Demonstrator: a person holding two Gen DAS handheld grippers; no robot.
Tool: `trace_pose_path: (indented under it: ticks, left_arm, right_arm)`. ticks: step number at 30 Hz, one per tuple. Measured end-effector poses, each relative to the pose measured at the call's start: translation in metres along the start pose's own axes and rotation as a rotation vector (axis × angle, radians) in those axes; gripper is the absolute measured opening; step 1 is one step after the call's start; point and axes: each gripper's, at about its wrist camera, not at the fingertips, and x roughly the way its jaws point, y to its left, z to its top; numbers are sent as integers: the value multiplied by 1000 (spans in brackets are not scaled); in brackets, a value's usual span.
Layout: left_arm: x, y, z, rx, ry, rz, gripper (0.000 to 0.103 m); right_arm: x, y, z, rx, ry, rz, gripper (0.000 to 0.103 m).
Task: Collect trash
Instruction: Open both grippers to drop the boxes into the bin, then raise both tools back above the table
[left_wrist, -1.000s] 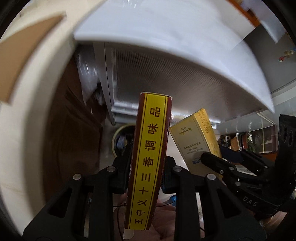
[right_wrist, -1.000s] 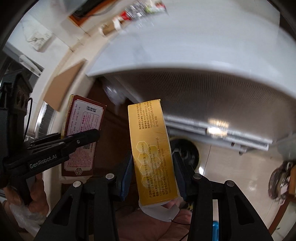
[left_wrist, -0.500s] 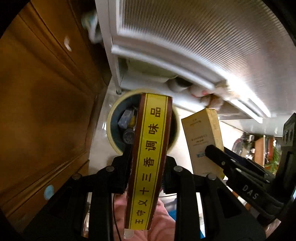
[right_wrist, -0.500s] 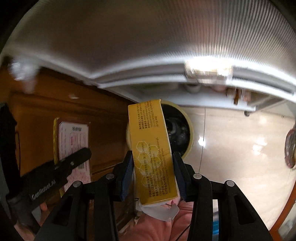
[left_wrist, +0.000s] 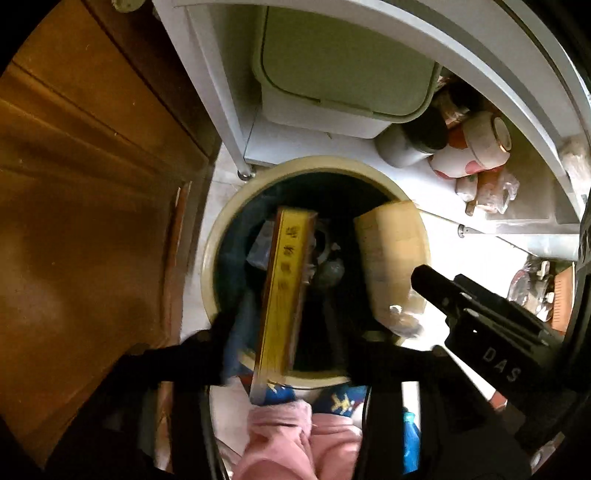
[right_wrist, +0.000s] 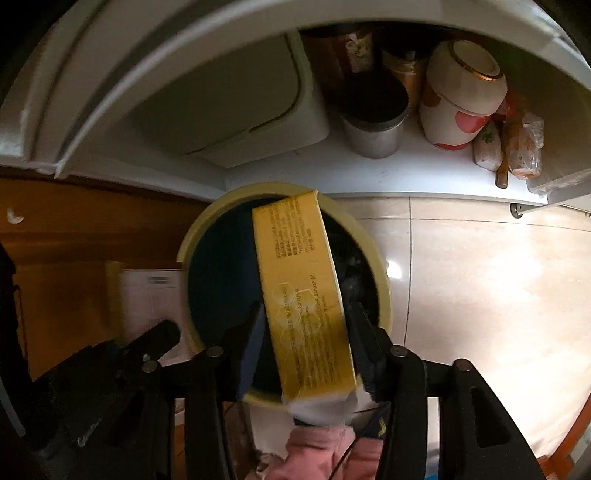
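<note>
Far left stands a brown wooden cabinet (left_wrist: 92, 221), and just beside it on the pale floor sits the round cream bin (left_wrist: 221, 236), its mouth open under both tools.

The left gripper (left_wrist: 284, 332) points straight down over the bin with its jaws opening. The long red-and-yellow box (left_wrist: 286, 280) stands between them, and there is visible space on either side of it, so it looks released and on its way in. The risk here, I judge, is that its lower end sits over the near rim and the box could tip out onto the floor.

To the right, the right gripper (right_wrist: 306, 332) is also opening its jaws around the yellow box (right_wrist: 306, 288). The pads look clear of its sides. This box hangs over the right part of the bin's mouth, so it could catch the rim or collide with the other box as both fall together.

Inside the bin there is a dark liner with crumpled wrappers and small scraps. Behind it a white shelf (right_wrist: 424, 173) carries a lidded pale green tub (left_wrist: 343, 66), a metal canister (right_wrist: 373, 122), a spotted jar (right_wrist: 461, 96) and small packets (right_wrist: 517, 144).
</note>
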Motion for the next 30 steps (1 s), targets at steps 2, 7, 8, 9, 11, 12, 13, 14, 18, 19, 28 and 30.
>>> trace_pose_path:
  ticks: [2, 7, 8, 9, 11, 12, 13, 14, 18, 19, 28, 30]
  left_arm:
    - [1, 3, 3, 3, -12, 18, 66]
    - [-6, 8, 5, -19, -31, 34, 68]
    - [-12, 10, 4, -25, -38, 38, 68]
    - [-17, 12, 3, -27, -44, 38, 68]
    - [-30, 14, -1, -29, -59, 44, 68]
    - [-34, 13, -2, -28, -64, 49, 68]
    - [-40, 13, -4, -29, -68, 52, 68]
    - [-47, 12, -6, -28, -74, 54, 68]
    - [-78, 11, -13, -34, -92, 54, 68]
    - [-89, 11, -16, -38, -99, 48, 68]
    - [-192, -1, -35, -41, -173, 18, 68]
    - [-220, -4, -39, -47, -193, 3, 68]
  right_arm:
    - [3, -4, 2, 3, -16, -6, 69]
    - [-10, -5, 3, -26, -35, -9, 69]
    - [-13, -4, 2, -38, -40, -15, 69]
    - [-16, -3, 1, -48, -44, -20, 69]
    - [-28, 0, -4, -57, -47, -25, 69]
    - [-31, 0, -6, -59, -48, -27, 69]
    - [-37, 1, -8, -61, -49, -29, 69]
    - [-43, 3, -12, -63, -49, -31, 69]
    - [-73, 6, -21, -69, -60, -33, 69]
    - [-79, 5, -23, -70, -63, -33, 69]
    - [-180, 17, -42, -96, -97, -15, 69]
    - [-208, 22, -46, -97, -110, -6, 69]
